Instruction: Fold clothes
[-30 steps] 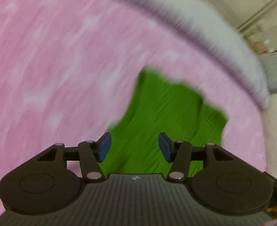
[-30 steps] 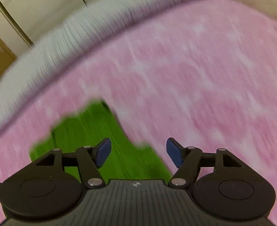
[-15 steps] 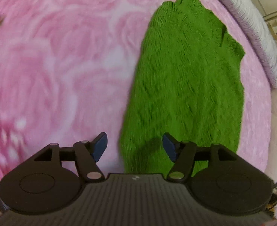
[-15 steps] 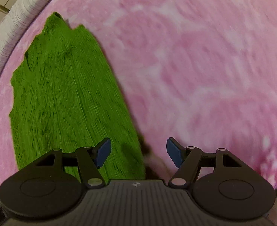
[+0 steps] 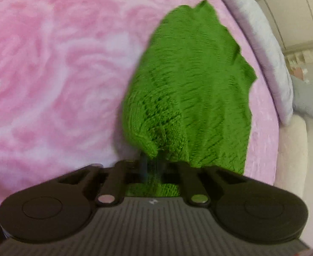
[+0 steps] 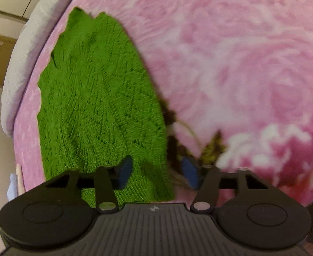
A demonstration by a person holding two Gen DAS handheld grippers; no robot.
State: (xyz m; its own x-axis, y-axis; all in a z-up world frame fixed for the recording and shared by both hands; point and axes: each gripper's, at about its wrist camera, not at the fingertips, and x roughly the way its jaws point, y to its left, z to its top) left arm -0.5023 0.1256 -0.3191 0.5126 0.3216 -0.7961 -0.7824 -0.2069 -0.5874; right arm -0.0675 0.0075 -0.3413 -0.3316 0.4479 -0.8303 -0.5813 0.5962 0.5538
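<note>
A green knitted sweater [image 5: 190, 89] lies folded lengthwise on a pink rose-patterned blanket [image 5: 49, 64]. My left gripper [image 5: 153, 164] is shut on the sweater's near left corner, which bunches up over the fingers. In the right wrist view the sweater [image 6: 96, 98] stretches away to the left. My right gripper [image 6: 157, 173] is open, its left pad [image 6: 124, 171] over the sweater's near right edge and its right pad [image 6: 190, 173] over the blanket.
A grey-white ribbed bed edge [image 5: 263, 49] runs along the far side of the blanket, also in the right wrist view [image 6: 22, 49]. A cream cushion [image 5: 290, 153] lies to the right. Wall and cabinets stand beyond.
My left gripper has closed on the sweater's near left corner and lifted it a little. My right gripper came lower over the near right edge and is still open.
</note>
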